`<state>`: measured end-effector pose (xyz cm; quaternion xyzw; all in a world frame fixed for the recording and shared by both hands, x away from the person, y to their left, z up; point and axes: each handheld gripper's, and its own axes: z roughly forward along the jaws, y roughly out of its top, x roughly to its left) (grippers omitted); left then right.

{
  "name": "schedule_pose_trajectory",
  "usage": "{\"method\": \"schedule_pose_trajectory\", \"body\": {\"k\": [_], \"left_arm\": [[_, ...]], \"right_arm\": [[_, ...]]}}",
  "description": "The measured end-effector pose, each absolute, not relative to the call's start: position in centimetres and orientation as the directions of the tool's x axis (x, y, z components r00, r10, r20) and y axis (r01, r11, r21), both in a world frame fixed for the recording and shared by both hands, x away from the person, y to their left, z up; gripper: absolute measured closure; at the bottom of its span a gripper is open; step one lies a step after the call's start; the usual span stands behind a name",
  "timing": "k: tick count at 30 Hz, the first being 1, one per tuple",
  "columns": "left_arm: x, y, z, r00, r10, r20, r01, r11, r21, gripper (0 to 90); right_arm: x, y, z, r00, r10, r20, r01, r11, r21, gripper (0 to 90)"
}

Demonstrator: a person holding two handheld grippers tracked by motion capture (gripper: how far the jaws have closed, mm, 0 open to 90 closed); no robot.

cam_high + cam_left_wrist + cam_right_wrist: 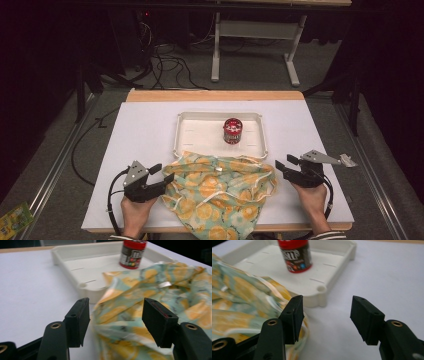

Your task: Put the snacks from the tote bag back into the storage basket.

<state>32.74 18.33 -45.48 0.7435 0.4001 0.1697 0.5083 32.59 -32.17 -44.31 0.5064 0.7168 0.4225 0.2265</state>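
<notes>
A teal cloth with an orange fruit print (pixel 220 192) (pixel 140 295) (pixel 239 305) lies crumpled at the table's near side. Its far edge overlaps the front rim of a white tray (pixel 200 116) (pixel 75 267) (pixel 332 255). A red-lidded jar (pixel 232 131) (pixel 132 253) (pixel 295 255) stands upright in the tray. My left gripper (pixel 163 173) (pixel 116 302) is open at the cloth's left edge, and a fold of cloth lies between its jaws, unpinched. My right gripper (pixel 284 162) (pixel 327 300) is open at the cloth's right edge. Its left jaw is beside the fabric, with bare table in the gap.
A white sheet (pixel 145 140) covers the table, with a wooden strip (pixel 215 95) along the far edge. Beyond it stand a white desk frame (pixel 255 45) and loose cables (pixel 165 60) on the floor. A green packet (pixel 15 220) lies on the floor at lower left.
</notes>
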Motion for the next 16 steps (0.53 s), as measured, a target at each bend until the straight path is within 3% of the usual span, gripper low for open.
{"method": "schedule_pose_trajectory", "body": {"k": [9, 16], "left_arm": [[34.6, 20.9, -47.8, 0.489, 0.86, -0.143, 0.505, -0.146, 0.85, 39.9], [35.0, 21.0, -48.4, 0.472, 0.867, -0.156, 0.533, -0.141, 0.834, 39.6]], "right_arm": [[32.5, -34.7, -47.2, -0.281, 0.956, 0.083, 0.568, 0.096, 0.818, 45.3], [32.7, -34.7, -47.6, -0.272, 0.96, 0.07, 0.577, 0.104, 0.81, 44.7]]}}
